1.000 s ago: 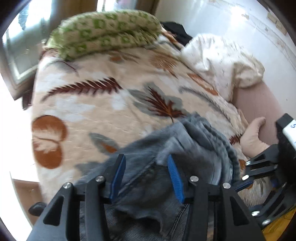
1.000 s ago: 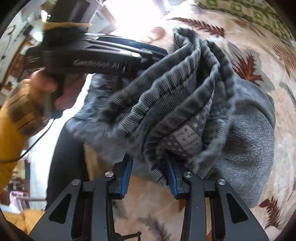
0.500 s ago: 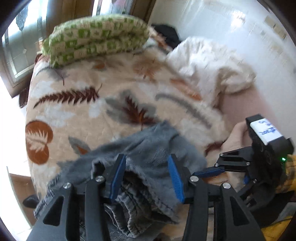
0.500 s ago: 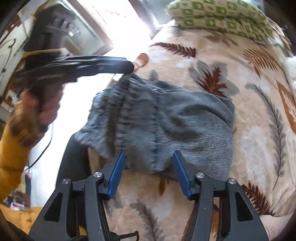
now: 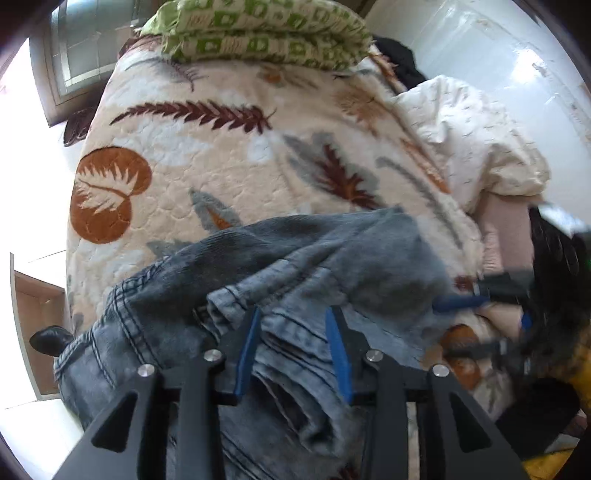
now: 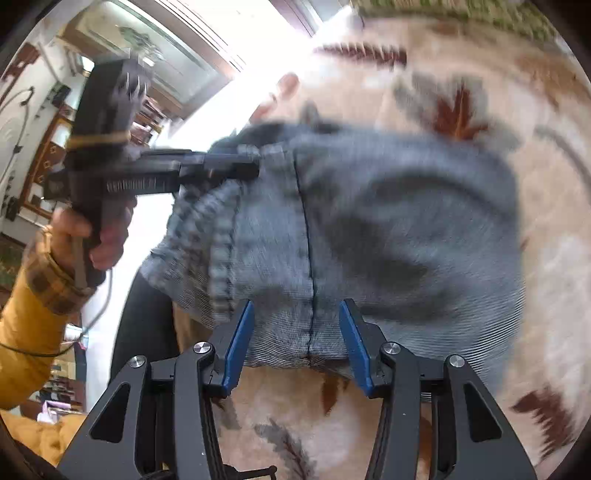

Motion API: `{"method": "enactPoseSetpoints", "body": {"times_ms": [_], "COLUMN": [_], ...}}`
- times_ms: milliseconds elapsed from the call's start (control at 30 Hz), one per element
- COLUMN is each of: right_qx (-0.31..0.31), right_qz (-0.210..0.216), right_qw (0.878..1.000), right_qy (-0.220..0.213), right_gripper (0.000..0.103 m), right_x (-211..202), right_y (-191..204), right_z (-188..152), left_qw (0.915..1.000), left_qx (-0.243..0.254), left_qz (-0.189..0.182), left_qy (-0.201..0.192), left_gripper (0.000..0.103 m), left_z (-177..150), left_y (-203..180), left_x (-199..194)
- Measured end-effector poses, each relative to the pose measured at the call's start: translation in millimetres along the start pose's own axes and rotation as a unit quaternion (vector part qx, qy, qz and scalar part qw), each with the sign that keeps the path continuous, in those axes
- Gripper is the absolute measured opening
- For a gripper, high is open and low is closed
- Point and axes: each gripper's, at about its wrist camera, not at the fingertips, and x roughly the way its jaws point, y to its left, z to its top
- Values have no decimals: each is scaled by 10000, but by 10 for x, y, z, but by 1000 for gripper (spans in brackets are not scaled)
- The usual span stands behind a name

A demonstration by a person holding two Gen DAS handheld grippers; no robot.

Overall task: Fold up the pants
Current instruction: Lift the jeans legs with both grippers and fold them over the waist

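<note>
— What did each camera give you that the other didn't?

— The right one showed my left hand (image 6: 92, 240) on its handle, and the left tongs (image 6: 255, 166) nipping the pants (image 6: 406, 221) by a stitched edge at 10 o'clock. The left one showed a green pillow (image 5: 258, 33) at 12 and the blurred right tongs (image 5: 461, 301) at 3.

— And the grips?

— My left jaws had just been closing and were pinching bunched denim. My right jaws had just been opening; they stood spread, the pants' near edge between them, with no squeeze that I could see.

— How did the pants lie?

— Heaped on the blanket (image 5: 221, 155), just ahead of both tongs. In the right view they ran from 9 to 3, a seam crossing from 12 to 6.
</note>
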Motion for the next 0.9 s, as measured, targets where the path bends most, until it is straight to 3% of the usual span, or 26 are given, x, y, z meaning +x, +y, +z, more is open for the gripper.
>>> {"method": "enactPoseSetpoints", "body": {"times_ms": [133,267,367,400,433,500,533,567,767,900], "right_qx": [-196,-412,-391,-301,-187,-92,-37,-40,189,276], "right_qz": [-457,-1205,-1436,-1397,-1346,-1271,-1290,-1360,-1538,-1557], "right_qw": [9981,9910,9885,9895,9907,9918,9916,9906,9851,9846], "right_qy": [-361,-423,-263,-196,-111,-79,-105,-165,-751,-746], "right_gripper": [51,58,59,59,57,35,19,15,11,12], "right_x": [-282,-289,-148,-94,-21,42,47,32,-204,-92], "right_y": [-138,-370,-542,-607,-682,-739,-759,-766,-736,-787], "right_z": [203,413,492,512,520,499,483,468,428,449], "left_qw": [9998,9962,9954,9955,9951,9949,9951,9955,9967,9940], "left_qx": [-12,-118,-332,-293,-217,-190,-218,-208,-67,20], "left_qz": [-96,439,386,478,618,652,625,616,792,994], "left_qy": [196,743,810,759,744,745,732,684,177,454], "left_gripper": [59,62,59,44,26,23,22,21,20,21], "left_z": [44,121,150,157,167,184,198,223,517,570], "left_y": [-127,-99,-49,-64,-80,-71,-52,-42,-58,-2], "left_x": [20,383,525,536,554,575,572,561,377,601]}}
